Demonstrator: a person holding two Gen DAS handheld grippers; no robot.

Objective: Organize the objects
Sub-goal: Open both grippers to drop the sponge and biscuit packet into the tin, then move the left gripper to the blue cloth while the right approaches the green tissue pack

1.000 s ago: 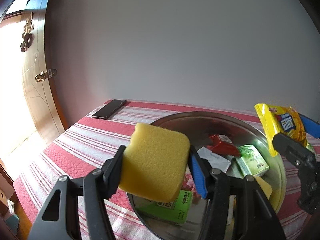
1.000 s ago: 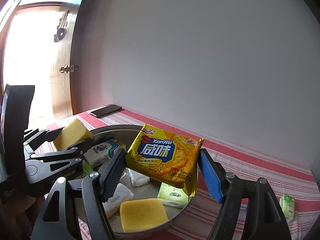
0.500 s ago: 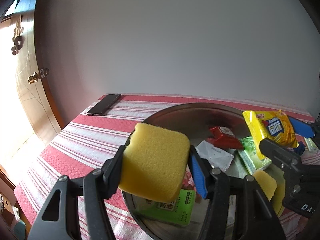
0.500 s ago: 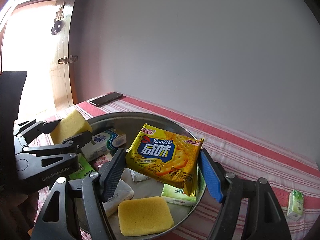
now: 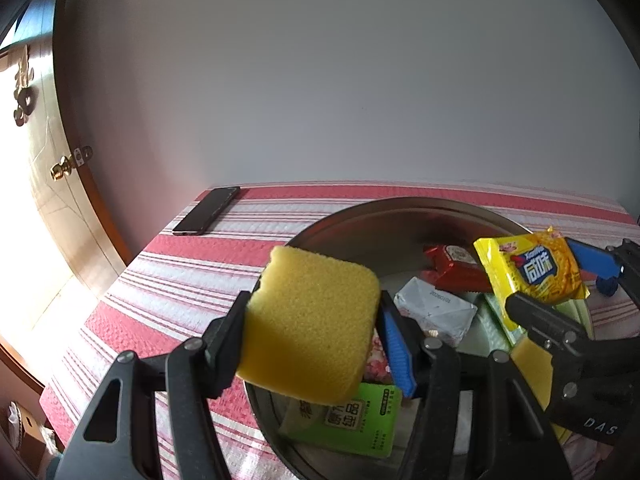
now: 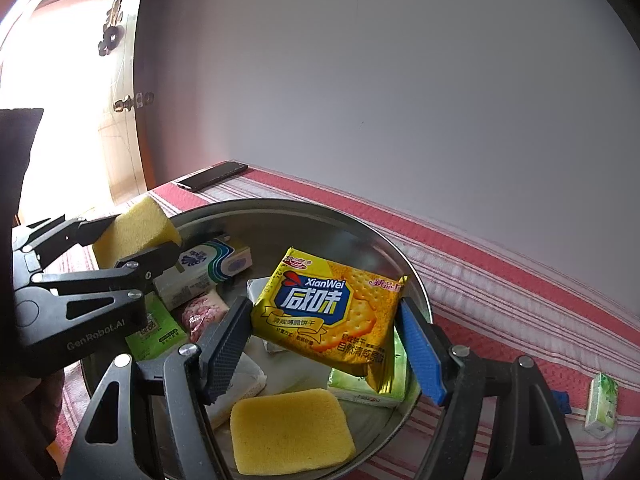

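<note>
Left gripper (image 5: 312, 330): clamped on a yellow sponge (image 5: 310, 322), jaws partly closed, one pad pressing on each side of it.
Sponge in the fingers: it sat squarely between the black finger (image 5: 226, 336) and the blue pad (image 5: 394, 346), bulging forward past both tips, held in the air over the near-left rim of the metal basin (image 5: 352, 216).
Right gripper (image 6: 324, 344): jaws stood wide and gripped a yellow cracker packet (image 6: 328, 314) by its two side edges.
Packet in the fingers: face-on to the right wrist camera, tilted, its lower corner hanging below the pads, raised above the basin's contents.
Seen from the left: the packet (image 5: 532, 274) hovered over the right side of the basin.
Basin contents: a second yellow sponge (image 6: 290, 430) lay flat at the near side; a green packet (image 5: 352, 420), a white wrapped pack (image 5: 436, 310) and a red wrapper (image 5: 452, 268) lay inside too.
Table: covered by a red-and-white striped cloth (image 5: 176, 280), with the basin resting on it.
Far corner: a dark phone (image 5: 208, 210) lay flat, well apart from the basin.
Right of the basin: a small green tissue pack (image 6: 602, 404) lay on the cloth.
</note>
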